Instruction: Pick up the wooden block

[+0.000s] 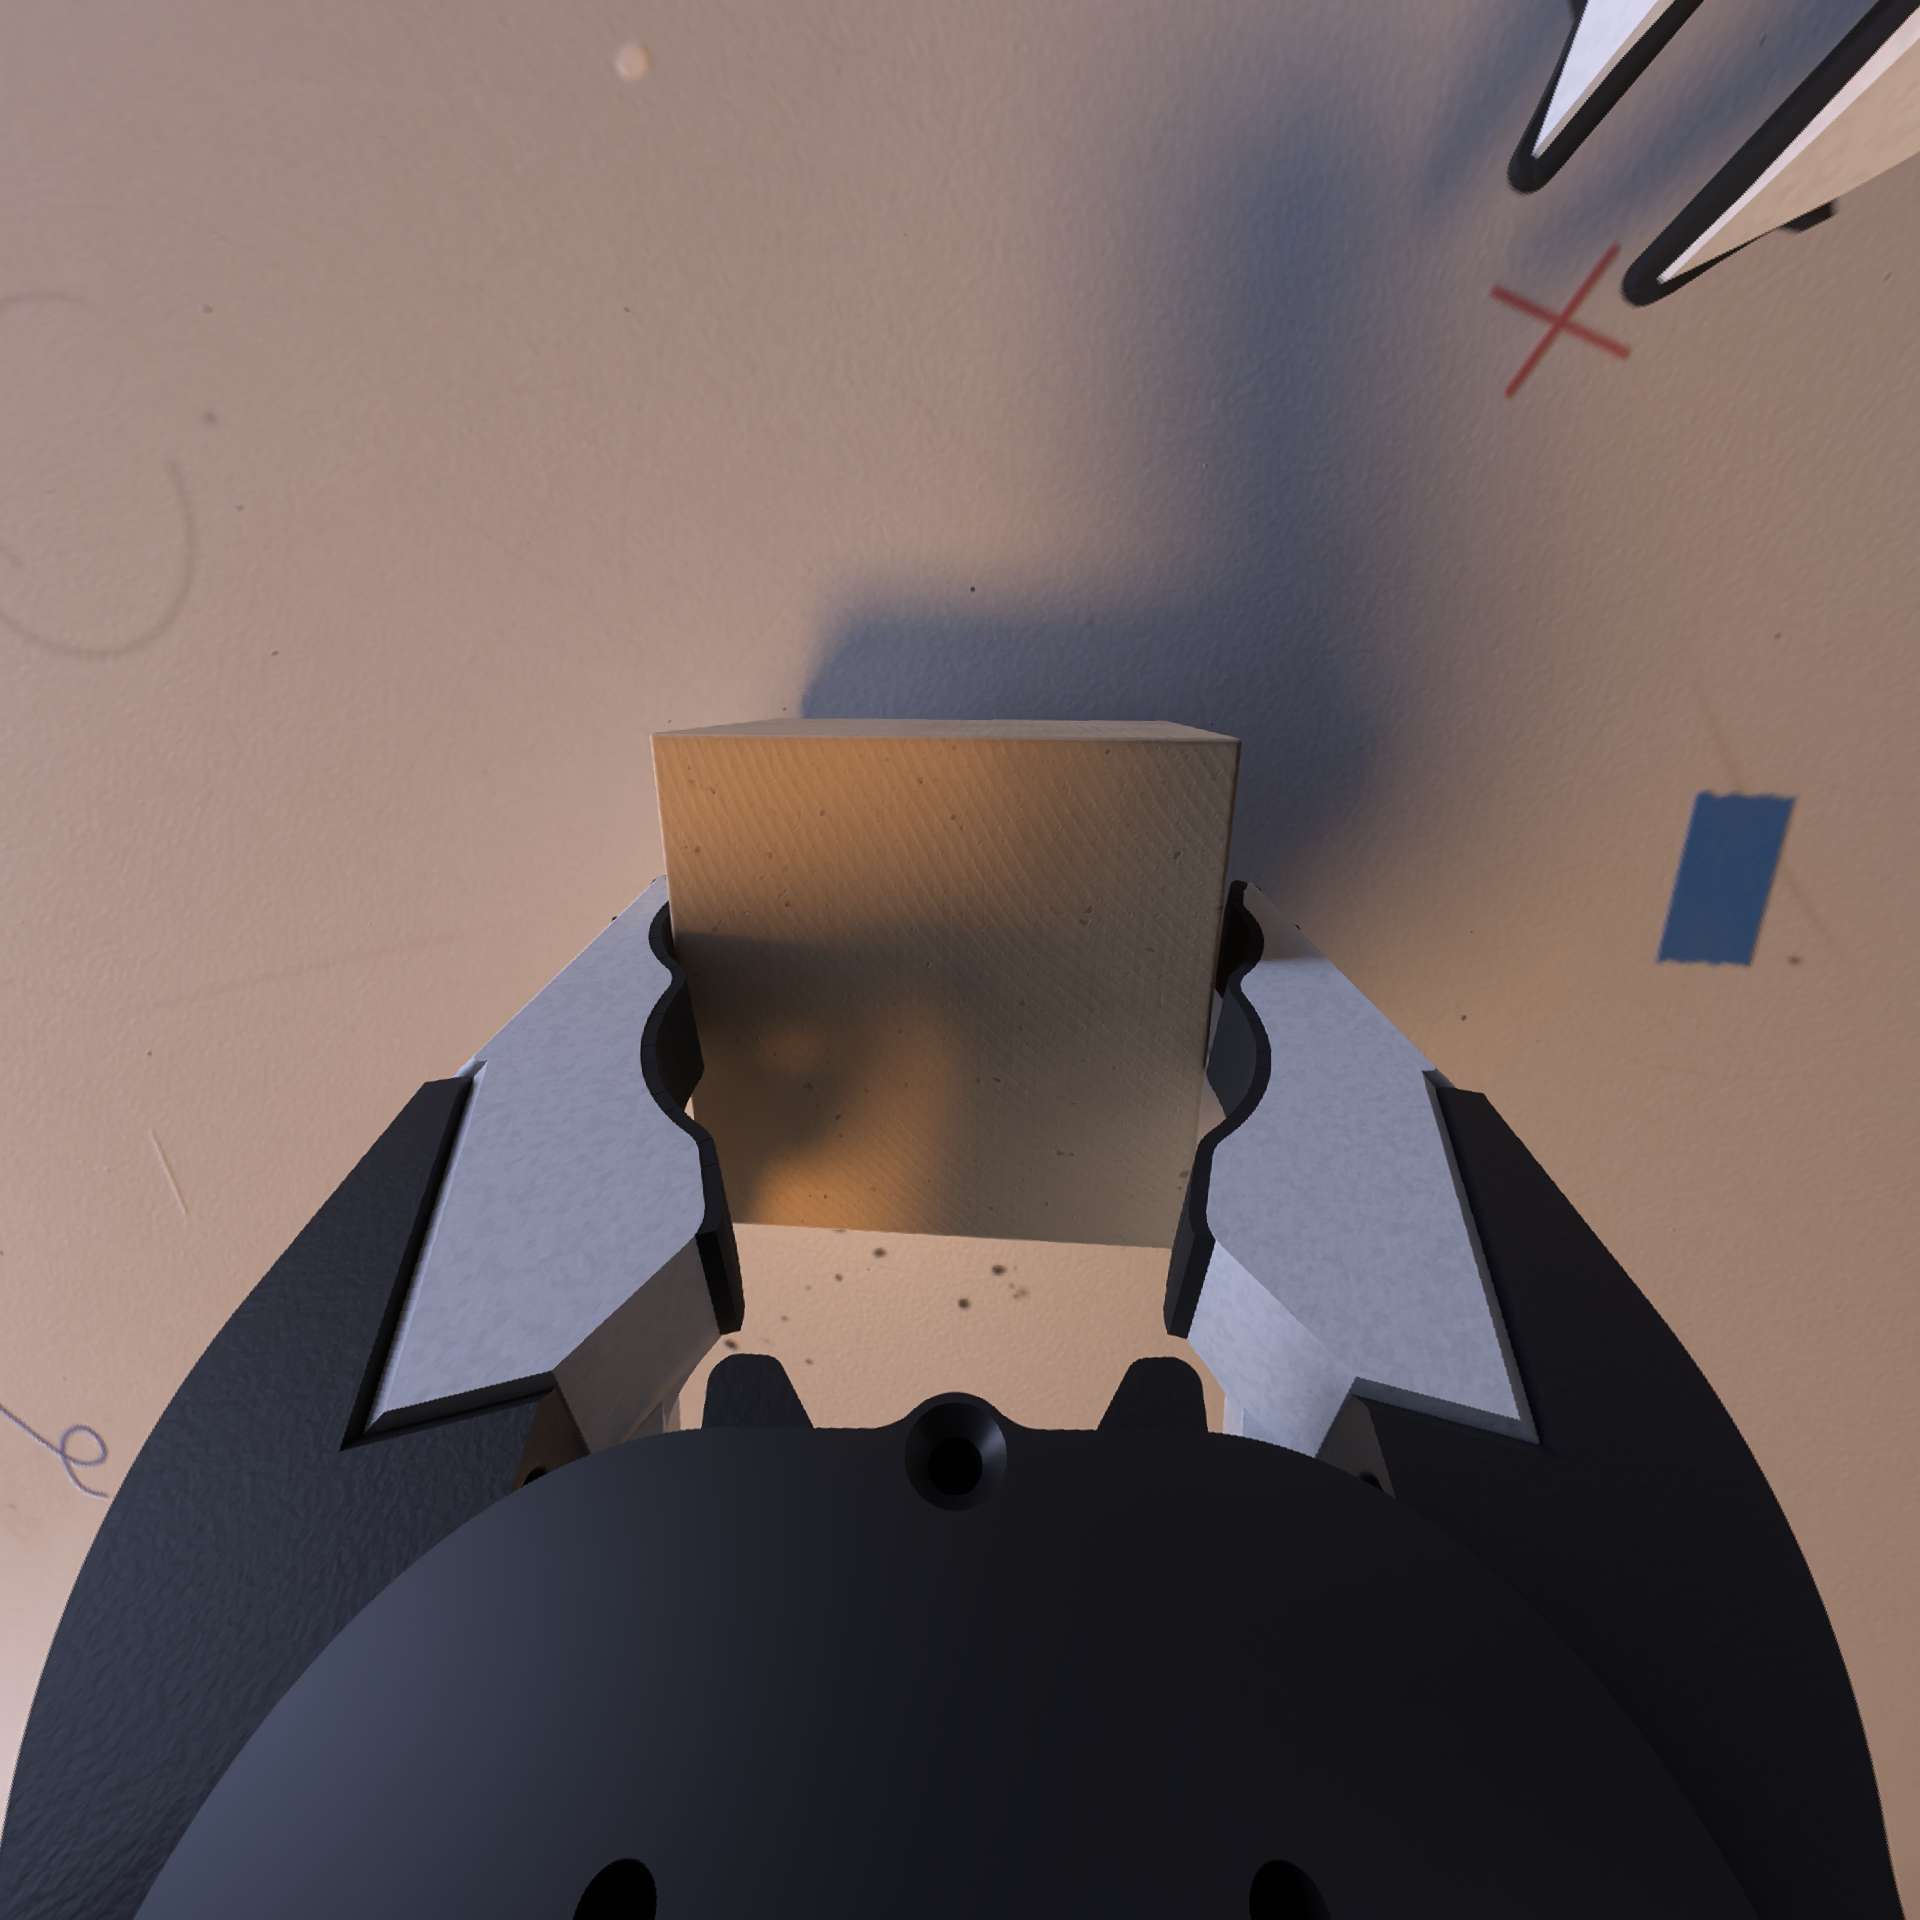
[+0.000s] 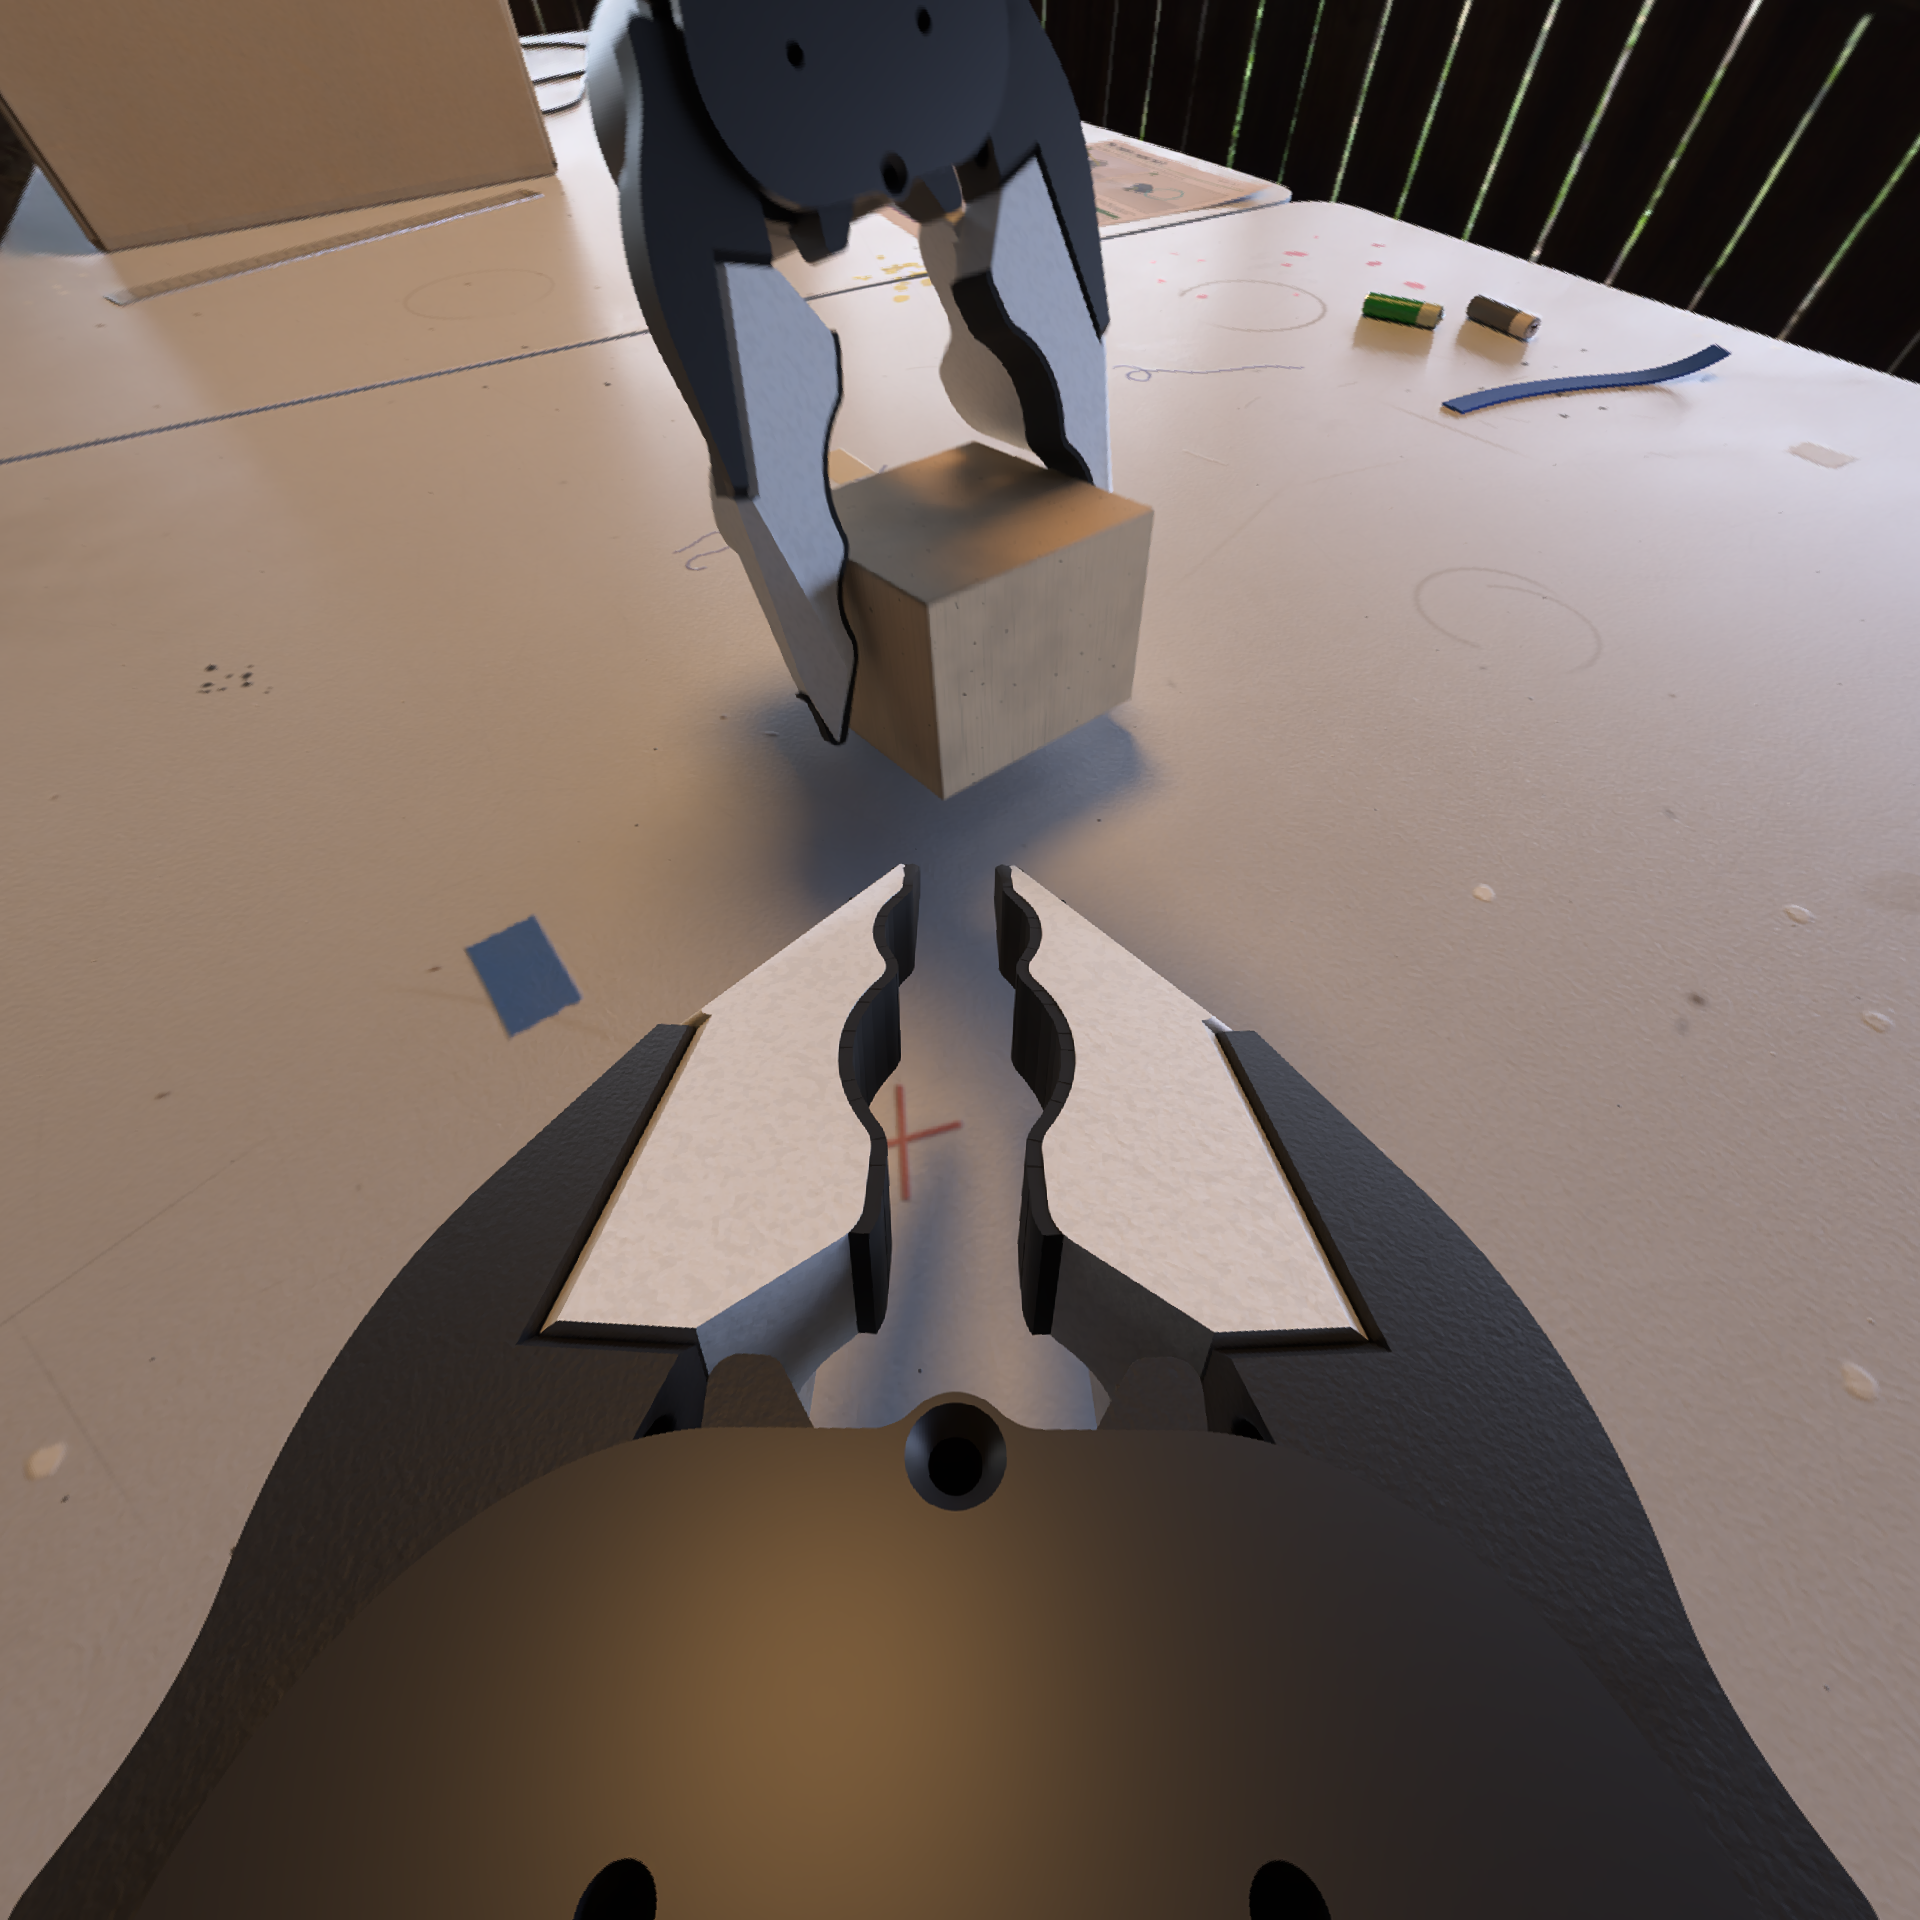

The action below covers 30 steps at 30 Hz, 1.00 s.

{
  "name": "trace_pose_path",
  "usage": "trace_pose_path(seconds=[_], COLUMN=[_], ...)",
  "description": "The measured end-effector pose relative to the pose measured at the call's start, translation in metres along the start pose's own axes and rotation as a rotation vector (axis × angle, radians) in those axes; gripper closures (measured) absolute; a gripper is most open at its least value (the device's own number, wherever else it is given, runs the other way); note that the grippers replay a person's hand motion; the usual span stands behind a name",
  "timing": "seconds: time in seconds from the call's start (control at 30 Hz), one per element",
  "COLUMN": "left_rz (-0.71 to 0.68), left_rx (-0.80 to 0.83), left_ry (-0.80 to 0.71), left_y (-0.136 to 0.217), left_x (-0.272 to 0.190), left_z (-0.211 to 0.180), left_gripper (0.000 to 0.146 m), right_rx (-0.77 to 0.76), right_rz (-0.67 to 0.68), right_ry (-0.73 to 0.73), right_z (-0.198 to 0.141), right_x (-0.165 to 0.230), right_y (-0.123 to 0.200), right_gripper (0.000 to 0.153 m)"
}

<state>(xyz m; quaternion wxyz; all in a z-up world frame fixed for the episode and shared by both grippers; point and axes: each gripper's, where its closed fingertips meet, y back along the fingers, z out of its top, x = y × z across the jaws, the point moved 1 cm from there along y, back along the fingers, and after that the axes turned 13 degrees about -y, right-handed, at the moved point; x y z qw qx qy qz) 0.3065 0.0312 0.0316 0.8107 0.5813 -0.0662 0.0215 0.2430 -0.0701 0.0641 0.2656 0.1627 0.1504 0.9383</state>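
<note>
The wooden block (image 1: 935, 1039) is a pale cube held between the two fingers of my left gripper (image 1: 951, 894), which is shut on its sides. In the right wrist view the left gripper (image 2: 951, 597) comes down from above, and the block (image 2: 1039, 623) hangs tilted a little above the beige table (image 2: 1455, 831), with its shadow below. My right gripper (image 2: 956, 883) sits low in front of the block, its jaws a narrow gap apart with nothing between them. The right gripper's fingertips also show at the top right of the left wrist view (image 1: 1584, 234).
A red cross mark (image 2: 914, 1132) lies under the right gripper, with a blue tape patch (image 2: 523, 975) to its left. Two batteries (image 2: 1403, 310) and a blue strip (image 2: 1590, 382) lie far right. A cardboard box (image 2: 281, 114) stands at the back left.
</note>
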Motion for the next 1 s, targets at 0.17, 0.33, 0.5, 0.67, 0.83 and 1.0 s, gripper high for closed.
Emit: trace_pose_path(seconds=[0.17,0.33,0.5,0.67,0.83,1.0], left_rz=[0.034,0.083,0.075,0.068,0.105,0.065], left_rx=[-0.052,-0.133,-0.116,-0.153,-0.144,-0.106], left_ry=[0.036,0.086,0.107,0.092,0.101,0.068], left_y=[0.009,0.017,0.014,0.022,0.034,0.025], left_x=[-0.002,-0.001,-0.005,-0.004,0.002,-0.008], left_z=[-0.001,-0.004,-0.004,0.002,-0.002,-0.002], left_gripper=[0.045,0.045,0.045,0.045,0.045,0.045], right_rx=[-0.009,-0.013,-0.039,-0.049,-0.049,-0.025], right_rz=[-0.032,-0.06,-0.046,-0.064,-0.041,-0.036], right_ry=[-0.012,-0.019,-0.072,-0.073,-0.111,-0.089], right_z=[0.0,-0.002,0.0,-0.001,-0.002,-0.005], right_x=[-0.004,-0.008,-0.011,-0.014,-0.015,-0.012], right_y=[-0.001,-0.001,-0.001,0.004,0.003,0.001], right_gripper=[0.138,0.138,0.138,0.138,0.138,0.138])
